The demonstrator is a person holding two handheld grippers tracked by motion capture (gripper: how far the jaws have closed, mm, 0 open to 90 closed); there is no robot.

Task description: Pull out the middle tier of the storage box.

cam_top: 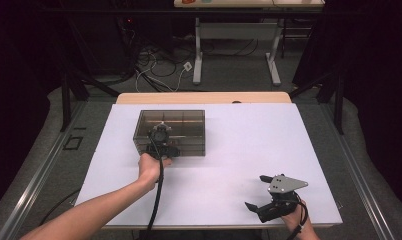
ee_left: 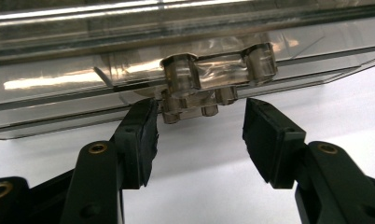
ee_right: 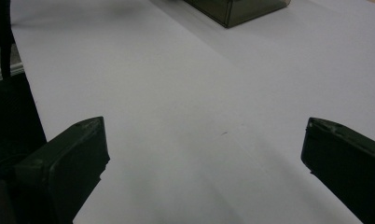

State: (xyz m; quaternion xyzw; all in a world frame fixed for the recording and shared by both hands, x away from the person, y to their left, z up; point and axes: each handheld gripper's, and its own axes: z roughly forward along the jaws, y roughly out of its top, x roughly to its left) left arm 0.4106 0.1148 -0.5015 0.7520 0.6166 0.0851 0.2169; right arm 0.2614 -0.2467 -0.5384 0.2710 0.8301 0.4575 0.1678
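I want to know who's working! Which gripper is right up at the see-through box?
The left gripper, its jaws either side of the latch on the clear box. The right gripper rests apart, jaws wide over bare table.

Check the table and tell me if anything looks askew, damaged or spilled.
Nothing stands out. The smoky clear plastic box sits square and closed on the white table cover; its front latch looks intact between the left gripper's jaws. No spills.

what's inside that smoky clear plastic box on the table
Through the tinted box walls, no contents are discernible, just reflections and a bright strip. The left gripper covers part of the front, so that corner stays unseen.
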